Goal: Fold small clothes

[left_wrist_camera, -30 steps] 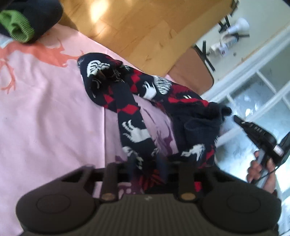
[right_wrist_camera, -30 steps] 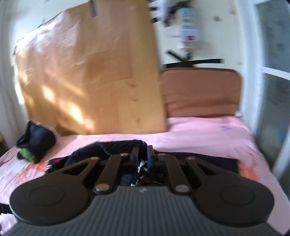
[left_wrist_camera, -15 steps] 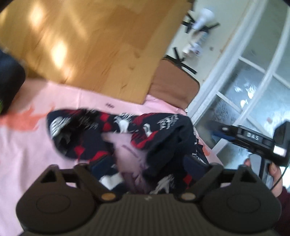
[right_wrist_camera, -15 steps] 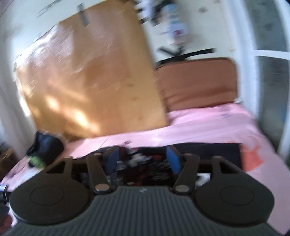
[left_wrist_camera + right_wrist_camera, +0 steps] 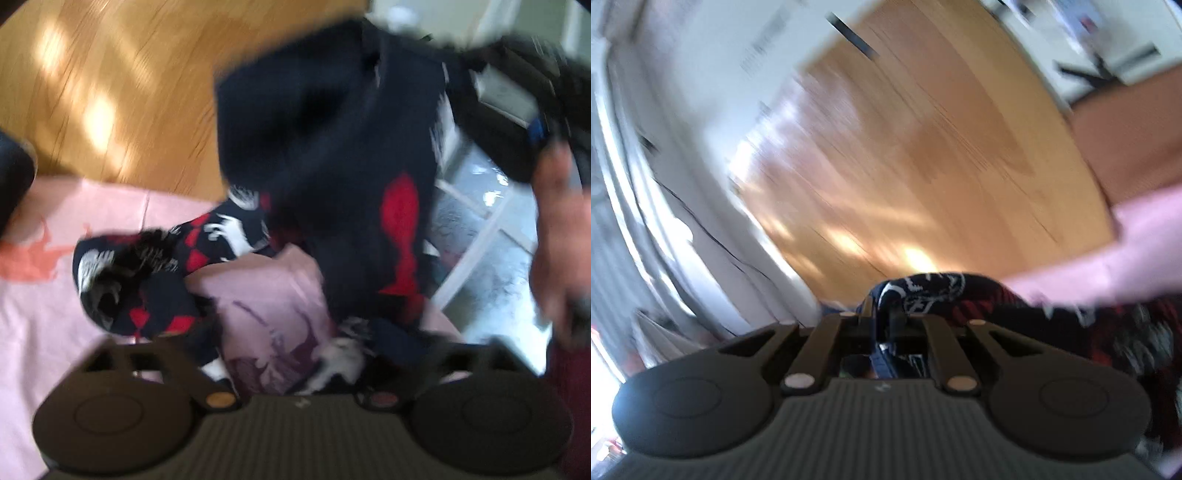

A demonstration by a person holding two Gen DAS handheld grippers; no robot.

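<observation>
A navy sock with red diamonds and white figures (image 5: 147, 266) lies crumpled on the pink sheet (image 5: 55, 314). Another stretch of the same patterned sock cloth (image 5: 332, 147) hangs lifted and blurred in the left wrist view. My right gripper (image 5: 882, 314) is shut on that cloth (image 5: 923, 288) at its edge. My left gripper (image 5: 295, 358) sits low over the sheet. Its jaws are closing, with sock ends and a fold of sheet between them. Cloth hides its fingertips. A hand (image 5: 561, 240) shows at the right edge.
A large wooden board (image 5: 129, 92) leans behind the bed. A dark bundle (image 5: 11, 177) sits at the left edge of the sheet. A white-framed window (image 5: 480, 229) is on the right. In the right wrist view a brown headboard (image 5: 1126, 129) stands beside the board.
My right gripper opened, then shut on the sock and swung it up and leftward, rolling. My left gripper let go of the sock, opened wide and rose a little.
</observation>
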